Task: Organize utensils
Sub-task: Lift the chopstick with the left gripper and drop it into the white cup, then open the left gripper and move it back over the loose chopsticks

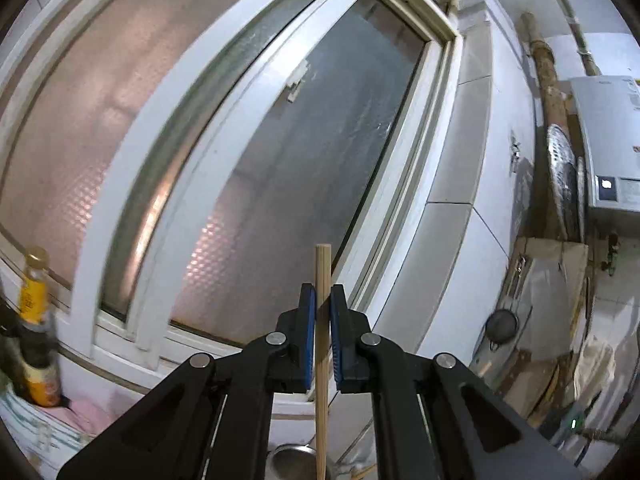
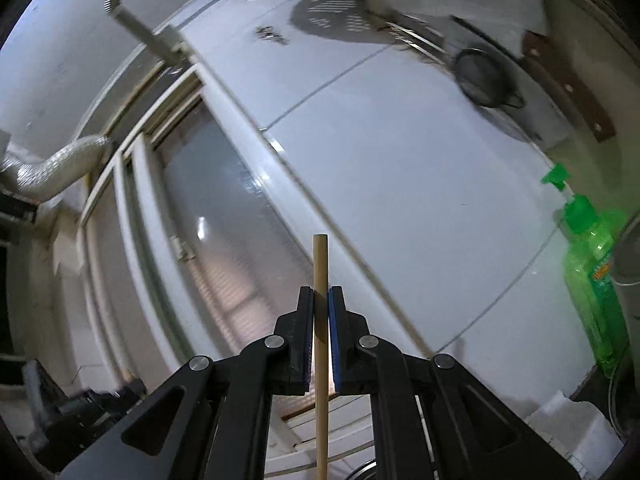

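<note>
My left gripper (image 1: pixel 323 300) is shut on a pale wooden chopstick (image 1: pixel 322 272) that stands upright between its blue pads, its blunt top poking above the fingertips; it points up at a frosted sliding window (image 1: pixel 192 128). My right gripper (image 2: pixel 321 300) is shut on a second wooden chopstick (image 2: pixel 321 264), also upright between the pads, in front of white wall tiles (image 2: pixel 400 168). A steel container rim (image 1: pixel 290 460) shows below the left gripper.
Sauce bottles (image 1: pixel 34 328) stand at the left on the sill. A metal strainer (image 1: pixel 562 160) and a water heater (image 1: pixel 612 140) hang at the right. A green dish-soap bottle (image 2: pixel 596 276) stands right of the right gripper, a small sieve (image 2: pixel 482 76) hangs above.
</note>
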A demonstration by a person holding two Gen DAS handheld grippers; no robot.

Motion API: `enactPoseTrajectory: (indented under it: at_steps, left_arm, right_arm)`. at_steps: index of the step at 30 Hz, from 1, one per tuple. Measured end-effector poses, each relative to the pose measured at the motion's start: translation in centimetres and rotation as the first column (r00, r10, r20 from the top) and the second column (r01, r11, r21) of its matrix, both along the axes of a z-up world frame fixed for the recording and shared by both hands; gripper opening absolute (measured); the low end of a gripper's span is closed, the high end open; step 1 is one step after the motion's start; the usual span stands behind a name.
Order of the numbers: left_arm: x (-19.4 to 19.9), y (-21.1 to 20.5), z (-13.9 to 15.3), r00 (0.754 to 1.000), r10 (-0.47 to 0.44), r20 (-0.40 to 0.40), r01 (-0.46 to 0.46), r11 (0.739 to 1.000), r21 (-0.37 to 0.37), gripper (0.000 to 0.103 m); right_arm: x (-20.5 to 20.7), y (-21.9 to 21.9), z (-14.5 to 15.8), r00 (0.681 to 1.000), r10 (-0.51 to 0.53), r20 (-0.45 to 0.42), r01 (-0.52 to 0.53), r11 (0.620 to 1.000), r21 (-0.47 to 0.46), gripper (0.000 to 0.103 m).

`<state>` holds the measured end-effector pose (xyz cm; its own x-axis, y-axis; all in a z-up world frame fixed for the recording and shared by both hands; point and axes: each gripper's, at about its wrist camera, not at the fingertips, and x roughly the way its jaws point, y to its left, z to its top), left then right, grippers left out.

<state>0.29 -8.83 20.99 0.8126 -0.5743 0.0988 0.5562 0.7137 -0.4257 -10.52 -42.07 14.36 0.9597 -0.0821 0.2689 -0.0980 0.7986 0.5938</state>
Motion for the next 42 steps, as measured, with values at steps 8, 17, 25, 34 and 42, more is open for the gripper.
enactPoseTrajectory:
  at_steps: [8,17,25,34,42]
  left_arm:
    - [3.7,-5.3,-3.8,0.991,0.112,-0.076,-0.103,0.989,0.11,0.006]
    - [5.4,-9.5,-8.5,0.981,0.151,-0.125,-0.109,0.95,0.293,0.006]
    - [5.8,-11.3,-9.7,0.965,0.198,-0.175,-0.121,0.919,0.374,0.006]
    - [5.6,-9.3,-8.7,0.961,0.234,-0.148,-0.16,0.906,0.391,0.046]
    - [0.9,-5.1,-6.7,0.905,0.425,-0.018,-0.376,0.818,0.435,0.079]
  right_arm:
    - [3.8,0.3,-1.4,0.989,-0.095,-0.116,0.086,0.993,-0.081,0.008]
    - [10.0,1.9,-3.2,0.91,0.217,-0.352,-0.265,0.96,-0.093,0.009]
    - [13.2,2.0,-5.1,0.821,0.291,-0.492,-0.351,0.936,-0.032,0.011]
    - [13.6,1.6,-4.7,0.81,0.206,-0.549,-0.269,0.962,-0.036,0.048]
    - [11.2,3.2,-1.8,0.812,0.093,-0.576,-0.219,0.964,-0.153,0.059]
